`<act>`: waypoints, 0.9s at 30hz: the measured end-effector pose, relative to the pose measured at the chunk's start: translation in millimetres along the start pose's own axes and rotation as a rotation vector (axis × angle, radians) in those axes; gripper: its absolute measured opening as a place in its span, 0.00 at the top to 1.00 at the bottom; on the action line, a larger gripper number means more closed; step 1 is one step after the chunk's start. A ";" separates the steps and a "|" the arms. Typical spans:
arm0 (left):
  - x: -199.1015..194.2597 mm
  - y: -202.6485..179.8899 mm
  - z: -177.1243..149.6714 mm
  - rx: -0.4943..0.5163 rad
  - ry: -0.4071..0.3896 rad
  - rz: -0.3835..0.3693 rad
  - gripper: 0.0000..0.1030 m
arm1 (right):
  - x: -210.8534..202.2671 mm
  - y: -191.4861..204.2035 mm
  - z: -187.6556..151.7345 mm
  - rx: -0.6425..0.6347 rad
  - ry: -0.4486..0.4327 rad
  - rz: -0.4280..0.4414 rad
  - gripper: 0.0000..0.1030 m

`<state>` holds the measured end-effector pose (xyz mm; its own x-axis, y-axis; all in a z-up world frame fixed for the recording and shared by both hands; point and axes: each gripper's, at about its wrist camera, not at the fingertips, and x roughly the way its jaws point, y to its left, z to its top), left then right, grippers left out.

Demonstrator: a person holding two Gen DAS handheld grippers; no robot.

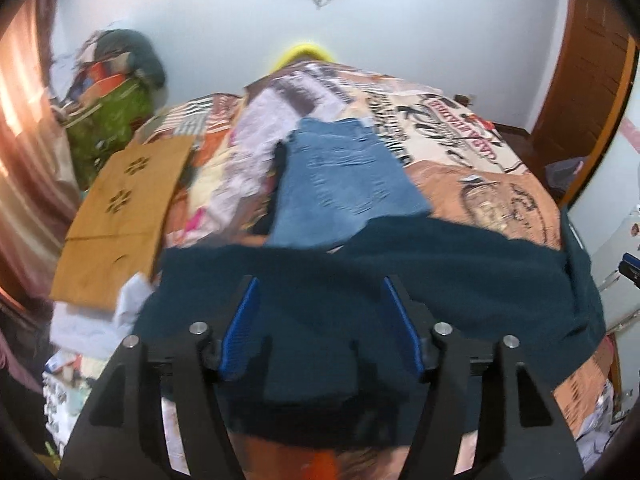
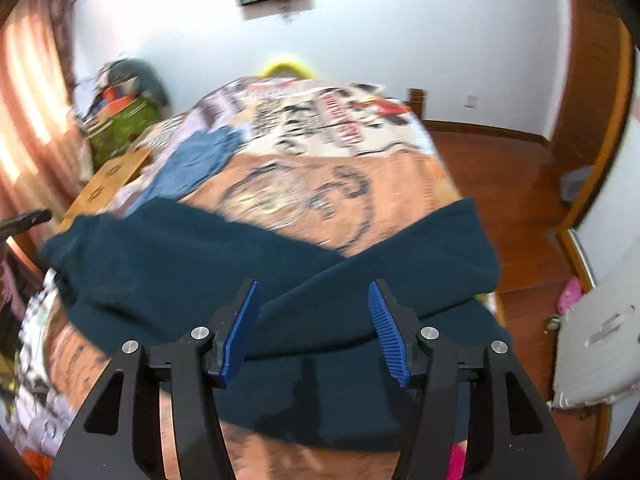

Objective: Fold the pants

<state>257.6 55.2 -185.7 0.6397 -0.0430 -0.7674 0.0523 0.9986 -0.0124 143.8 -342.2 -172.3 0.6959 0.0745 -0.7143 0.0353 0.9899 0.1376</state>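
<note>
I have the bed (image 1: 500,196) filling both views, its printed cover running away from me toward the far wall. Across its near edge lie the dark teal pants (image 1: 400,272), spread wide from the near left corner toward the near right corner, with one part lapped over another in the right wrist view (image 2: 360,280). Beyond them, toward the left edge, sits a folded pair of jeans (image 1: 340,184), and a flat sheet of cardboard (image 1: 120,208) hangs off the left edge.

My left tongs (image 1: 318,320) hover over the pants with the jaws spread wide and nothing between them; whether the pads touch the cloth I cannot tell through the blur. My right tongs (image 2: 314,324) stand released the same way, above the overlap.

I judge the step to be taking hold for a fold. To do it well, I would drop each pair of tongs onto a clean edge, pinch both layers together rather than only the top one, keep the two grips level, and carry the cloth over without dragging the cover or nudging the jeans.
</note>
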 end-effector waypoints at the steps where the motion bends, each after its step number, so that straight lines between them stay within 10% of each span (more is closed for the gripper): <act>1: 4.8 -4.7 4.3 0.002 -0.001 -0.008 0.38 | 2.3 -10.4 3.7 0.020 -0.001 -0.018 0.49; 12: 87.0 -75.4 32.9 0.077 0.069 -0.030 0.36 | 87.7 -98.5 35.3 0.187 0.075 -0.144 0.41; 22: 124.6 -91.3 29.0 0.109 0.125 -0.012 0.36 | 172.5 -121.4 39.7 0.252 0.218 -0.049 0.40; 27: 124.6 -98.1 27.4 0.125 0.130 -0.019 0.35 | 170.3 -132.6 32.0 0.267 0.176 -0.040 0.63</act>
<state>353.2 -49.0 -262.6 0.5338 -0.0489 -0.8442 0.1631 0.9855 0.0461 280.6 -464.6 -290.3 0.5558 0.0788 -0.8276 0.2638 0.9273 0.2654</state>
